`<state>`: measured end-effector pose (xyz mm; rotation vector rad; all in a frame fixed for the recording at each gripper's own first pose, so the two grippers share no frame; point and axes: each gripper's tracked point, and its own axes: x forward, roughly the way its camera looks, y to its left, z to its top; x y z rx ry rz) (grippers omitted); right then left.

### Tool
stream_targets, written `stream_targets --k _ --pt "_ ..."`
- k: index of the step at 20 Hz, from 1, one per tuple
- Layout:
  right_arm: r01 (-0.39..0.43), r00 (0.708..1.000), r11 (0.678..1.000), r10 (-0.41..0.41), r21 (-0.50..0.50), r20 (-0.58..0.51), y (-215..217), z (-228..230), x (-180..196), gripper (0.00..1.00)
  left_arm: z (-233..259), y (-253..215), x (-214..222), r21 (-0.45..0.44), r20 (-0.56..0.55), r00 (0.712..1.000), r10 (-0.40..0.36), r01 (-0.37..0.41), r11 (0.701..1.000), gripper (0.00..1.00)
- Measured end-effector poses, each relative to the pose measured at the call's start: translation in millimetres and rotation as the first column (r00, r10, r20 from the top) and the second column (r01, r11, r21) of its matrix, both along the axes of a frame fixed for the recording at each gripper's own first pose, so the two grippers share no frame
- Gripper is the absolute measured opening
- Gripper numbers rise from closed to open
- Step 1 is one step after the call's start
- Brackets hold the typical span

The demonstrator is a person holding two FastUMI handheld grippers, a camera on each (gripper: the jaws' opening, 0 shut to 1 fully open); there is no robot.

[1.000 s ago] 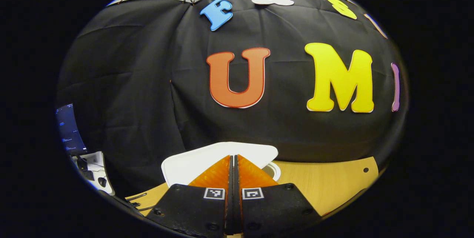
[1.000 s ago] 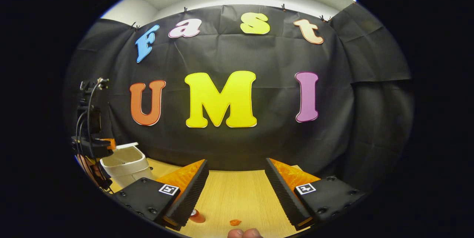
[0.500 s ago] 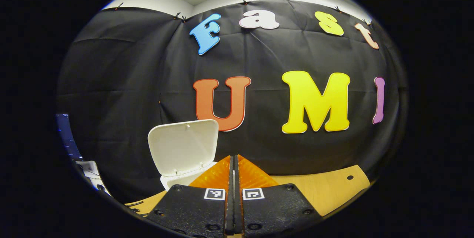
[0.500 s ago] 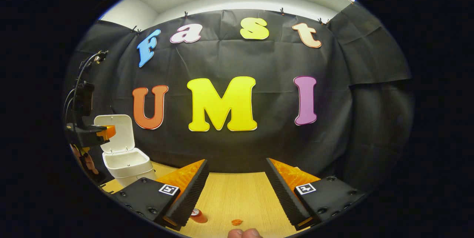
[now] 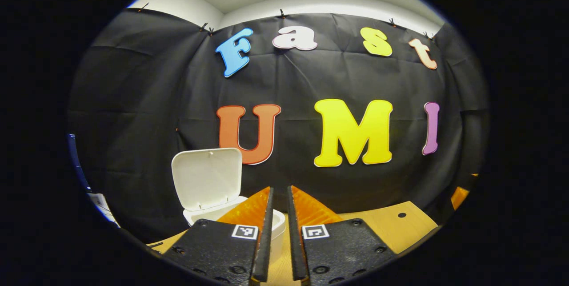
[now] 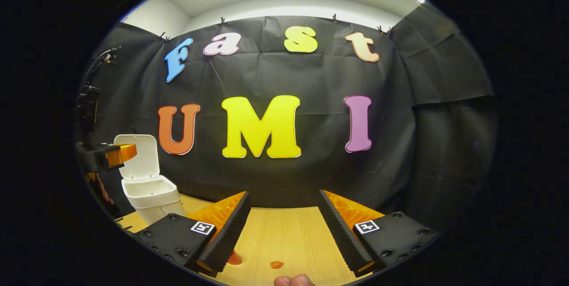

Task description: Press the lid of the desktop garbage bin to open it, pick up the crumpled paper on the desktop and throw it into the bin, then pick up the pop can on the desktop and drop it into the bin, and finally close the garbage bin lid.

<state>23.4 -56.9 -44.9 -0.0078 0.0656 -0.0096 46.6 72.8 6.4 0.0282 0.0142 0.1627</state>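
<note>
The white desktop bin (image 5: 279,223) stands with its lid (image 5: 206,179) flipped upright, just beyond and left of my left gripper (image 5: 279,190). That gripper's fingers are parted by a narrow gap with nothing between them. In the right gripper view the bin (image 6: 151,195) and its raised lid (image 6: 138,157) sit at the far left of the table, with the left gripper (image 6: 126,153) hovering above the bin's near side. My right gripper (image 6: 282,194) is open wide over the wooden table (image 6: 284,232). A red-orange piece of the pop can (image 6: 234,258) peeks out by its left finger.
A small orange scrap (image 6: 276,264) lies on the table near the front, close to a person's fingertips (image 6: 293,280). The black cloth wall runs along the table's far edge. The table edge with a hole (image 5: 401,215) shows at the right in the left gripper view.
The bin lid has sprung from nearly flat to fully upright. My left gripper has risen and drawn back from the bin, and its fingers have parted slightly. The right gripper has hardly moved.
</note>
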Motion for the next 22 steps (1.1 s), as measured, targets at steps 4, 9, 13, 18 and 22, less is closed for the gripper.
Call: stream_targets --k 4,9,13,18,22 --pt "0.018 0.999 1.000 -0.018 -0.008 -0.035 -14.4 -18.1 -6.9 0.98 -10.1 -21.4 -12.0 -0.006 -0.007 0.998 -0.055 0.055 0.998 0.49" --pt "-0.002 0.997 0.999 0.000 -0.032 -0.073 -17.2 -34.4 -10.4 0.98 -5.7 -48.8 -23.1 0.000 0.028 0.991 -0.133 0.133 0.991 0.68" --pt "-0.059 0.989 0.997 0.053 -0.042 -0.140 -8.2 -61.2 -3.2 0.98 -10.2 -55.3 -27.5 -0.007 0.027 0.990 -0.138 0.138 0.990 1.00" --pt "-0.151 0.947 0.986 0.123 -0.073 -0.298 2.4 -134.6 11.0 0.98 -10.8 -58.1 -35.1 0.013 0.029 0.988 -0.150 0.150 0.989 1.00" --pt "-0.202 0.891 0.977 0.157 -0.063 -0.425 11.9 -203.7 21.8 0.98 -7.2 -58.6 -42.5 -0.006 0.033 0.987 -0.157 0.157 0.988 1.00"
